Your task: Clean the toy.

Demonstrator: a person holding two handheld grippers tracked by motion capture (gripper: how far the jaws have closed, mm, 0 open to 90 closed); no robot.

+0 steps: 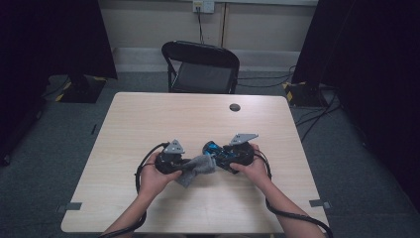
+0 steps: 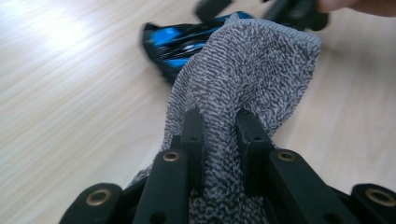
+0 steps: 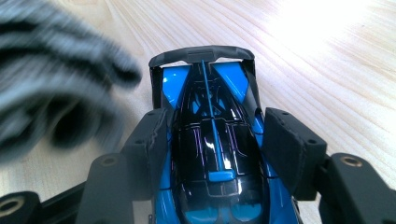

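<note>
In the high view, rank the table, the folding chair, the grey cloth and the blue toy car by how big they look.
1. Table, by far the largest.
2. Folding chair, though it stands farther back, so it looks smaller than it is.
3. Grey cloth.
4. Blue toy car, partly hidden, so close to the cloth.

Grey knit cloth (image 2: 252, 70) rough; toy car (image 3: 215, 154) glossy plastic; table (image 1: 163, 119) smooth wood-grain.

Table (image 1: 148, 119) bare wood ahead and to both sides of hands: open passage there. Middle near edge crowded: left gripper (image 1: 179, 166) and right gripper (image 1: 221, 154) faced close, grey cloth (image 1: 198, 167) and blue toy car (image 1: 214, 148) filled gap between. Cable port (image 1: 235, 107) far side, flush. Chair (image 1: 200, 67) stood beyond far edge.
</note>
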